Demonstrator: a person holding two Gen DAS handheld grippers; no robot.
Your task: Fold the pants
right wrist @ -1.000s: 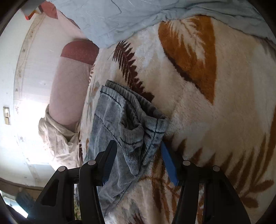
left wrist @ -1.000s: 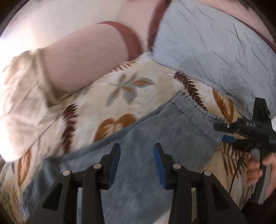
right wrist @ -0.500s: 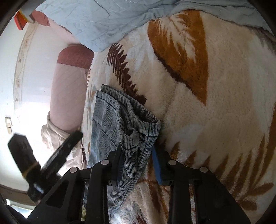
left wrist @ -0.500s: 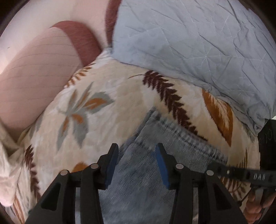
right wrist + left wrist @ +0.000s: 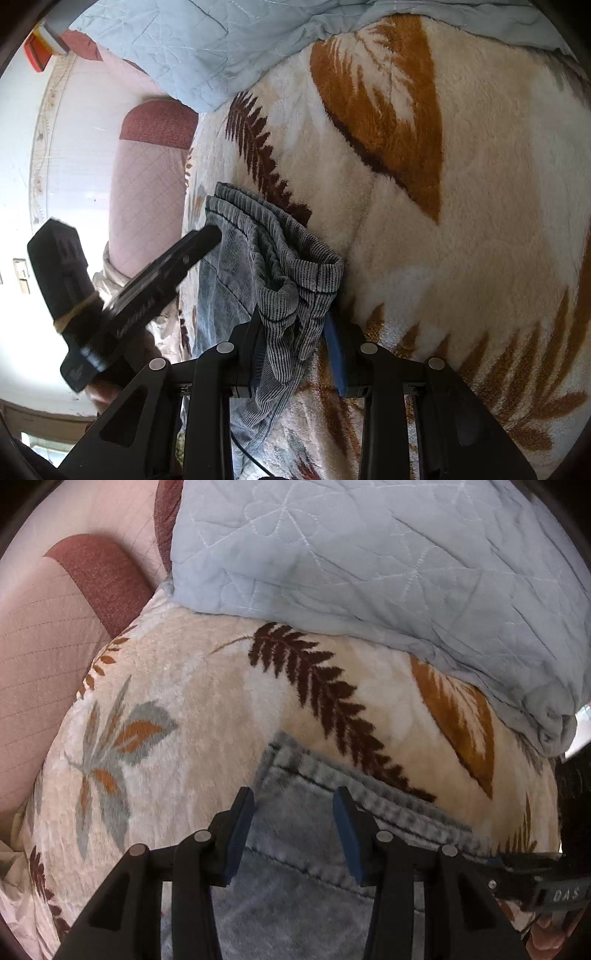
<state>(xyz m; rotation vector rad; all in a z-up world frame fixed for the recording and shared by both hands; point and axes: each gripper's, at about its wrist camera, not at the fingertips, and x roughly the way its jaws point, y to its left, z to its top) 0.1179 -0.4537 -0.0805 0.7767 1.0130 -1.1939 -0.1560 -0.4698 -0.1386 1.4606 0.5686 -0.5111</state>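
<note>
Cream fleece blanket point(image 5: 192, 686) printed with ferns covers the bed, a grey-blue quilt point(image 5: 369, 554) heaped beyond. On it lie the denim pants point(image 5: 306, 897), hem end toward the quilt, long axis running back toward me. My left gripper point(image 5: 293, 830) hovers spread over one hem corner; my right gripper point(image 5: 295, 350) pinches the bunched opposite corner. I judge the fabric soft, limp, moderately heavy, best taken at the stitched hem corners.

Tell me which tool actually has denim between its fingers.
The right tool: a bunched corner of the blue denim pants sits between its fingers. The left tool hangs open above flat denim.
</note>
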